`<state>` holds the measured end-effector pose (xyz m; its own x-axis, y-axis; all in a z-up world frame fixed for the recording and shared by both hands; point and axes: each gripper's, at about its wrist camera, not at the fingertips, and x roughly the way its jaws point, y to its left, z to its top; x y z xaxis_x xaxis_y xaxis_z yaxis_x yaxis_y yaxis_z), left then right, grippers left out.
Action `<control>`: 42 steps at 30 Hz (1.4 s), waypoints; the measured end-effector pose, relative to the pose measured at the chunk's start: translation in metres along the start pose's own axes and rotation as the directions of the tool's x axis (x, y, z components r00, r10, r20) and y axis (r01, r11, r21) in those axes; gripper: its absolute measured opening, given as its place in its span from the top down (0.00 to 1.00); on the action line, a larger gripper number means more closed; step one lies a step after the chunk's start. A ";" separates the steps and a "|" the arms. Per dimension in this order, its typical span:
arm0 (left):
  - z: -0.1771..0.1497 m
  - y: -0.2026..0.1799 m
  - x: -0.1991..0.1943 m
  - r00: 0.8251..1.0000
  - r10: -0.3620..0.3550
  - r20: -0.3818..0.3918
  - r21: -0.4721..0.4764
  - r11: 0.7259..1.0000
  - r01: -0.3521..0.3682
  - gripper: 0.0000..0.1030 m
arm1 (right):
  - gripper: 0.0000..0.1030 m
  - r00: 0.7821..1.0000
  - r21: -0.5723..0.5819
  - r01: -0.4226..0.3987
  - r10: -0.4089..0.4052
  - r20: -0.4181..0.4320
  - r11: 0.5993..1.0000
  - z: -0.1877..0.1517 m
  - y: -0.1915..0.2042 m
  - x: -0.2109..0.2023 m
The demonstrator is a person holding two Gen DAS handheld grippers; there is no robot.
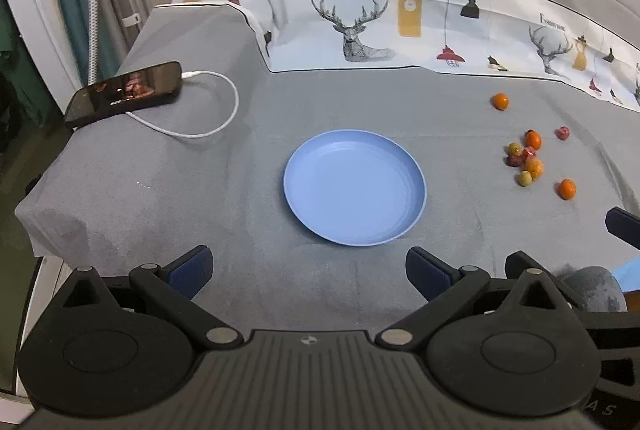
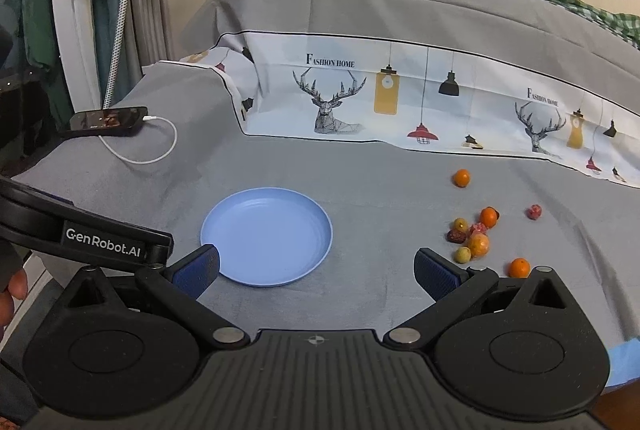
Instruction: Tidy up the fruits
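The fruits lie loose on the grey cloth of the bench, to the right of the blue plate and well apart from it. Most sit in a small huddle, touching or nearly so: orange ones, yellow-green ones and dark red ones. The huddle's long axis runs from near to far, roughly along the plate's right side. Three lie off by themselves: one orange fruit farther back near the printed cloth, one orange fruit nearer, and a red one to the right. Each is round, so none points any clear way.

The plate sits flat and upright in the middle of the cloth with nothing in it. Far left, a phone rests at the bench edge with a white cable plugged in.

The left tool hangs low before the plate, fingers spread wide, holding nothing, aimed straight at the plate. The right tool is likewise wide and bare, its left finger over the plate's near rim, its right finger just beside the fruits.
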<state>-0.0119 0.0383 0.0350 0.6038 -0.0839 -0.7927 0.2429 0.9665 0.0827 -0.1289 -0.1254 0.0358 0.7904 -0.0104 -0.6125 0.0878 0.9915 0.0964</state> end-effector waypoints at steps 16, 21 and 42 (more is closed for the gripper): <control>0.002 0.001 0.008 1.000 0.008 -0.007 0.023 1.000 -0.008 0.00 | 0.00 0.999 -0.015 0.021 -0.021 -0.037 1.000 0.002 0.004 0.013; 0.002 0.001 0.011 1.000 0.011 -0.012 0.030 0.999 -0.010 0.00 | 0.00 0.999 -0.016 0.026 -0.027 -0.041 1.000 0.000 0.003 0.015; 0.001 0.003 0.018 0.999 0.024 -0.028 0.030 0.999 -0.023 0.00 | 0.00 0.998 -0.027 0.029 -0.031 -0.054 0.999 -0.002 0.003 0.021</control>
<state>0.0002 0.0392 0.0214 0.5877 -0.0542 -0.8073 0.2520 0.9604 0.1189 -0.1127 -0.1224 0.0216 0.7536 -0.0338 -0.6564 0.0942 0.9939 0.0570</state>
